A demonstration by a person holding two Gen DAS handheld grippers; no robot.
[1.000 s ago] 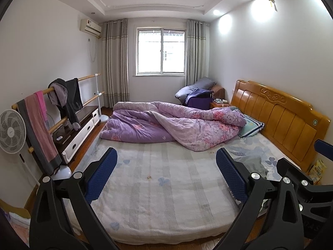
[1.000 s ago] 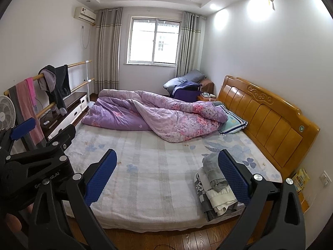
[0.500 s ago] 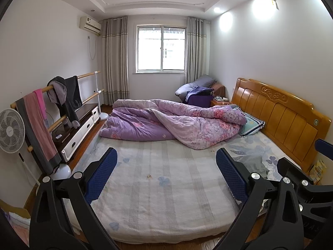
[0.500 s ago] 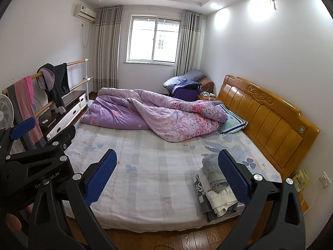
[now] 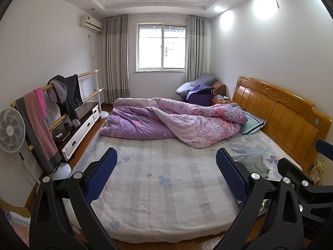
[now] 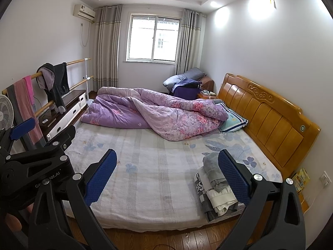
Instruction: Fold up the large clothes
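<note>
A stack of folded clothes (image 6: 216, 189), grey and white, lies at the near right corner of the bed (image 6: 149, 183); its grey top shows in the left wrist view (image 5: 255, 163). My left gripper (image 5: 166, 173) is open and empty, held above the foot of the bed (image 5: 162, 198). My right gripper (image 6: 167, 174) is open and empty, its right finger (image 6: 233, 175) in front of the clothes stack. The left gripper's body (image 6: 33, 164) shows at the left of the right wrist view.
A crumpled purple floral quilt (image 5: 172, 123) and a pillow (image 5: 252, 123) lie at the far end of the bed by the wooden headboard (image 5: 278, 112). A rail with hanging clothes (image 5: 62, 95), a fan (image 5: 10, 129) and a low cabinet (image 5: 77, 129) stand on the left.
Both views have shifted slightly: the bed sits a little lower and further off. Both grippers stay open and empty.
</note>
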